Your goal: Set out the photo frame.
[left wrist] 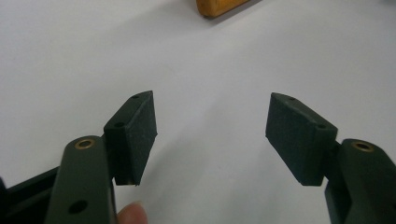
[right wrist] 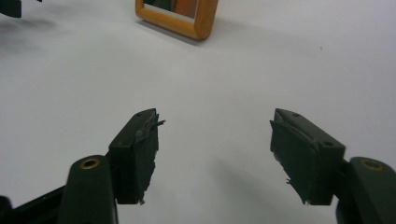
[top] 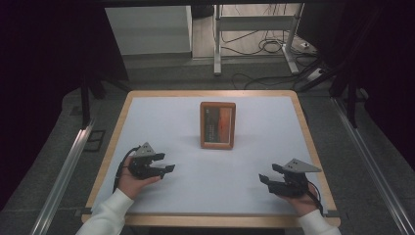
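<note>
A small wooden picture frame [top: 218, 125] with a reddish picture sits at the middle of the white table top; it appears to lie flat. My left gripper [top: 166, 162] rests near the front left, held in a hand, jaws open and pointing right toward the centre. In the left gripper view its jaws [left wrist: 212, 100] stand wide apart over bare table, with a corner of the frame [left wrist: 219, 7] beyond. My right gripper [top: 269, 173] is at the front right, open and pointing left. The right gripper view shows its empty jaws [right wrist: 215, 116] and the frame [right wrist: 208, 18] farther off.
The table has a light wooden rim [top: 122, 122]. Beyond its far edge are metal stand legs [top: 217, 44], loose cables [top: 266, 46] on the floor and a white cabinet [top: 147, 29]. Metal rails [top: 68, 161] run along the floor on both sides.
</note>
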Action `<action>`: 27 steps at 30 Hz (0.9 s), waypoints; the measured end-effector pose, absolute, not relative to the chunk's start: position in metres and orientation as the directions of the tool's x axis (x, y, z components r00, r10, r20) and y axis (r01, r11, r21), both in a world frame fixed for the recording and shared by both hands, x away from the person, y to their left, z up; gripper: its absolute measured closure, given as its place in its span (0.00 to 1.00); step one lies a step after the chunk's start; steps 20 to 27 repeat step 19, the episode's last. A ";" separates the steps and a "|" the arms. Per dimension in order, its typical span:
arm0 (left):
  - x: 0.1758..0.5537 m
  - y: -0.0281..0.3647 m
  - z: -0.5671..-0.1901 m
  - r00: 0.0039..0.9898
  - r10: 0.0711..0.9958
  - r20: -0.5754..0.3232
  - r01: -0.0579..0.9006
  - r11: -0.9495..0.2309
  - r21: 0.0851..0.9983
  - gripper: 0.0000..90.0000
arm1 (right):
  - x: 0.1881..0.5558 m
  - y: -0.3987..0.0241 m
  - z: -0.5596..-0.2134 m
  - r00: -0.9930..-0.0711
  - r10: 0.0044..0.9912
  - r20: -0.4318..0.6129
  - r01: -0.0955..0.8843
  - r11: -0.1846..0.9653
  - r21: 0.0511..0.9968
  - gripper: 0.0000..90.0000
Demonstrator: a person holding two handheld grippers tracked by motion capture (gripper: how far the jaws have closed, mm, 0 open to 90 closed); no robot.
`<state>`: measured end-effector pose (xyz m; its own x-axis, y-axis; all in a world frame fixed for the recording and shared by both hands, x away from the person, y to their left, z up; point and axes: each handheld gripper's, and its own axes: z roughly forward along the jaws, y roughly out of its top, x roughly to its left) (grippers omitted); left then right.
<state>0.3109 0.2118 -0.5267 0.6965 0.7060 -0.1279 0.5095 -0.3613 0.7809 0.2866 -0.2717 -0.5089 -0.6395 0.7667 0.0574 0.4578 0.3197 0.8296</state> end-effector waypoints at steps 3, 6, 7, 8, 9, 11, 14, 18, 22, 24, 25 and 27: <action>0.309 0.213 -0.528 0.690 0.712 -0.127 0.513 -0.358 0.780 0.37 | 0.285 -0.274 -0.511 -0.637 0.769 0.049 0.457 0.326 0.827 0.32; 0.308 0.212 -0.528 0.688 0.715 -0.128 0.516 -0.358 0.778 0.36 | 0.289 -0.272 -0.511 -0.636 0.771 0.047 0.454 0.324 0.830 0.31; 0.308 0.212 -0.529 0.688 0.714 -0.129 0.518 -0.359 0.776 0.36 | 0.289 -0.271 -0.512 -0.638 0.769 0.047 0.453 0.326 0.830 0.31; 0.308 0.212 -0.529 0.688 0.714 -0.129 0.519 -0.359 0.775 0.36 | 0.289 -0.270 -0.512 -0.639 0.768 0.043 0.452 0.329 0.829 0.30; 0.307 0.211 -0.530 0.689 0.714 -0.128 0.519 -0.362 0.774 0.36 | 0.289 -0.269 -0.512 -0.640 0.767 0.041 0.451 0.332 0.828 0.30; 0.307 0.211 -0.530 0.689 0.714 -0.126 0.519 -0.365 0.773 0.36 | 0.290 -0.269 -0.513 -0.642 0.766 0.038 0.447 0.333 0.830 0.29; 0.306 0.211 -0.530 0.688 0.714 -0.125 0.518 -0.363 0.775 0.36 | 0.291 -0.270 -0.512 -0.627 0.778 0.036 0.441 0.317 0.840 0.27; 0.307 0.212 -0.529 0.690 0.714 -0.124 0.515 -0.363 0.777 0.36 | 0.291 -0.272 -0.511 -0.621 0.783 0.039 0.441 0.307 0.844 0.26; 0.307 0.212 -0.529 0.690 0.713 -0.123 0.514 -0.363 0.777 0.36 | 0.291 -0.271 -0.511 -0.622 0.782 0.039 0.442 0.310 0.842 0.26; 0.307 0.212 -0.529 0.690 0.713 -0.123 0.514 -0.363 0.777 0.36 | 0.291 -0.271 -0.511 -0.622 0.782 0.039 0.442 0.310 0.842 0.26; 0.307 0.212 -0.529 0.690 0.713 -0.123 0.514 -0.363 0.777 0.36 | 0.291 -0.271 -0.511 -0.622 0.782 0.039 0.442 0.310 0.842 0.26; 0.307 0.212 -0.529 0.690 0.713 -0.123 0.514 -0.363 0.777 0.36 | 0.291 -0.271 -0.511 -0.622 0.782 0.039 0.442 0.310 0.842 0.26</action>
